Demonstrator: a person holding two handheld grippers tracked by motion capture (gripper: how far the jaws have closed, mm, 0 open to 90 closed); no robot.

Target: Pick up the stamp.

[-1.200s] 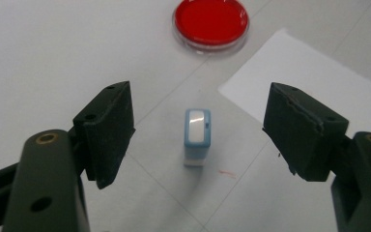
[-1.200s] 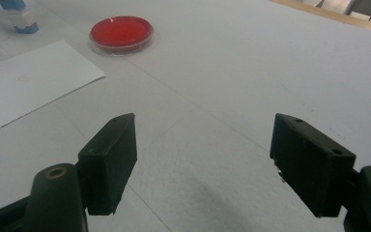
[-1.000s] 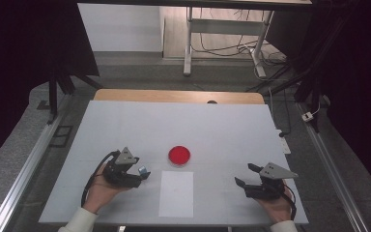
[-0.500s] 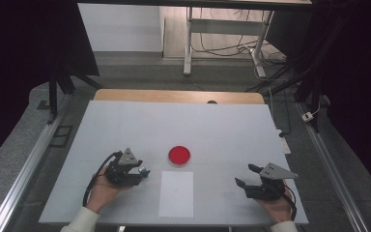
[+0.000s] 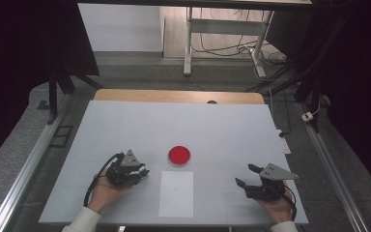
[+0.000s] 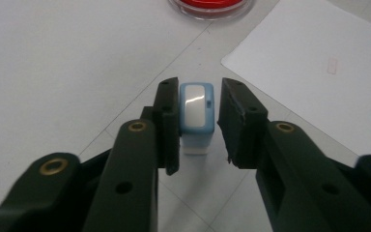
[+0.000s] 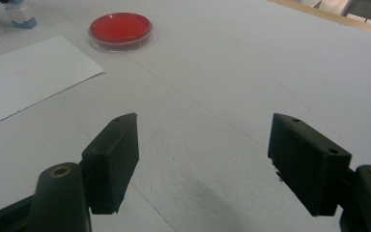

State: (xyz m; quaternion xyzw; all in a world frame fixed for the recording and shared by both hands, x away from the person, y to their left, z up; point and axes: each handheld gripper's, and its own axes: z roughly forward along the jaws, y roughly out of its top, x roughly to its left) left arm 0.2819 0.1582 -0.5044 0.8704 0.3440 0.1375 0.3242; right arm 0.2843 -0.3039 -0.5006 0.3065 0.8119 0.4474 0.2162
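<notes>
A small white block with a blue top (image 6: 196, 113) stands upright on the table between the jaws of my left gripper (image 6: 196, 92). The jaws have just been closing on it: the left pad (image 6: 170, 121) touches it and a thin gap shows at the right pad (image 6: 234, 121). From above, my left gripper (image 5: 144, 171) sits left of a white paper sheet (image 5: 176, 193), with a red round dish (image 5: 179, 155) just beyond the sheet. My right gripper (image 5: 244, 175) stands open and holds nothing, right of the sheet. In its view (image 7: 205, 125) the dish (image 7: 121, 29) and the block (image 7: 19, 17) lie far off.
The white tabletop (image 5: 198, 125) ends in a wooden strip (image 5: 174, 95) at the far side. Metal rails (image 5: 24, 174) run along both sides of the table. A metal-legged stand (image 5: 222, 29) with cables is on the floor beyond it.
The left gripper's jaws have narrowed around the small blue-topped block. Both hands have stayed where they were, and the right jaws are as wide as before.
</notes>
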